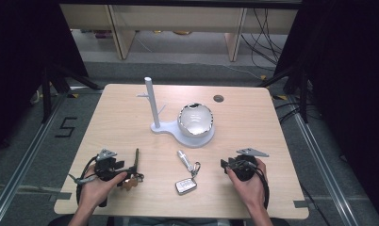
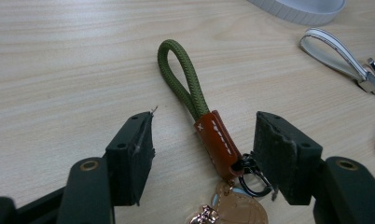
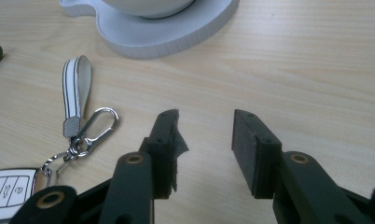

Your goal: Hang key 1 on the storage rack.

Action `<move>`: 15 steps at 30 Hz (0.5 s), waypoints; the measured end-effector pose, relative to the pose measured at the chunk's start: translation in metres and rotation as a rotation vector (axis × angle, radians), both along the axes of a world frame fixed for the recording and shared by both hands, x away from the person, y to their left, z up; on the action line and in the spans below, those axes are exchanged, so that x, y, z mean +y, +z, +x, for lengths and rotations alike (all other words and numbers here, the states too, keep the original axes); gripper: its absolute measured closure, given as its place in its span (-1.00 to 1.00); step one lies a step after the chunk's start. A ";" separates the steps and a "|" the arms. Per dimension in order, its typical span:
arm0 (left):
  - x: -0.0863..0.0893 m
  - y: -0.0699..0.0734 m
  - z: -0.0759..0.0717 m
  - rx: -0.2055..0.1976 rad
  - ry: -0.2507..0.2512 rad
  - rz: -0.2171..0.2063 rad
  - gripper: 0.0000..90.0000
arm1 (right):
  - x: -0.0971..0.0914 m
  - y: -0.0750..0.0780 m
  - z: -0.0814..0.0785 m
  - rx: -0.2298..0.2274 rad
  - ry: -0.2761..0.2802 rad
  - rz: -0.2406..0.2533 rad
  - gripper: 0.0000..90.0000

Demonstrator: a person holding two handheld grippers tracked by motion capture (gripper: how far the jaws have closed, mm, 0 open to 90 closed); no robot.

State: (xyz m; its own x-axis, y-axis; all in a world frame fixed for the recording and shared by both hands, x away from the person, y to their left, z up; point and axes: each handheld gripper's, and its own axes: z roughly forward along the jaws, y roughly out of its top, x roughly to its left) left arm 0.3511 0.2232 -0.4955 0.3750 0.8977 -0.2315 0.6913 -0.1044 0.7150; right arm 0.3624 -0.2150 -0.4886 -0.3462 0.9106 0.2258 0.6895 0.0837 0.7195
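Left gripper [image 1: 126,168] and right gripper [image 1: 224,163]: jaws apart, low

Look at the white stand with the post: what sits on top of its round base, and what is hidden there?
A white bowl sits on the round part of the stand's base, beside the upright post. Its glossy inside looks empty. The base under the bowl is covered.

A pale wooden table [image 1: 131,117] with rounded corners carries everything here. Near its middle sits a white stand [image 1: 190,134], a post rising from its left end, a white bowl [image 1: 195,119] on its round part. Closer to the person lies a car key [image 1: 185,185] on a white strap, and left of it a green rope keychain [image 2: 190,88] with a brown leather collar.
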 end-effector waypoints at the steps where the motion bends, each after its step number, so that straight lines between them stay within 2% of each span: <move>1: -0.001 0.002 0.001 0.001 -0.001 0.015 -0.17 | 0.000 0.000 -0.001 0.006 0.001 -0.006 0.39; 2: -0.001 0.004 0.003 0.009 -0.004 0.021 -0.15 | -0.002 0.001 -0.001 0.028 -0.006 -0.015 0.41; 3: -0.002 0.006 0.004 0.018 -0.015 0.021 -0.15 | -0.002 0.001 -0.001 0.028 -0.006 -0.015 0.41; 4: 0.000 0.008 0.005 0.028 -0.035 0.055 -0.15 | -0.002 0.002 -0.002 0.042 -0.015 -0.019 0.43; 5: -0.001 0.010 0.007 0.042 -0.042 0.065 -0.14 | -0.003 0.002 -0.001 0.040 -0.004 -0.022 0.43; 7: -0.003 0.014 0.009 0.062 -0.057 0.092 -0.11 | -0.002 0.004 -0.002 0.074 -0.015 -0.020 0.46; 8: -0.003 0.015 0.010 0.063 -0.062 0.101 -0.08 | -0.002 0.005 -0.002 0.078 -0.015 -0.029 0.47; 10: -0.002 0.017 0.013 0.078 -0.073 0.110 -0.04 | 0.000 0.007 -0.002 0.114 -0.016 -0.033 0.48; 12: -0.004 0.018 0.015 0.085 -0.062 0.119 -0.02 | 0.001 0.010 -0.002 0.112 -0.023 -0.032 0.48; 13: -0.005 0.019 0.017 0.111 -0.074 0.129 0.00 | 0.000 0.009 -0.001 0.100 -0.012 -0.044 0.48; 14: -0.005 0.020 0.018 0.115 -0.073 0.131 0.03 | 0.003 0.013 -0.002 0.122 -0.040 -0.040 0.48; 15: -0.006 0.021 0.019 0.121 -0.072 0.140 0.03 | 0.003 0.013 -0.002 0.122 -0.040 -0.040 0.48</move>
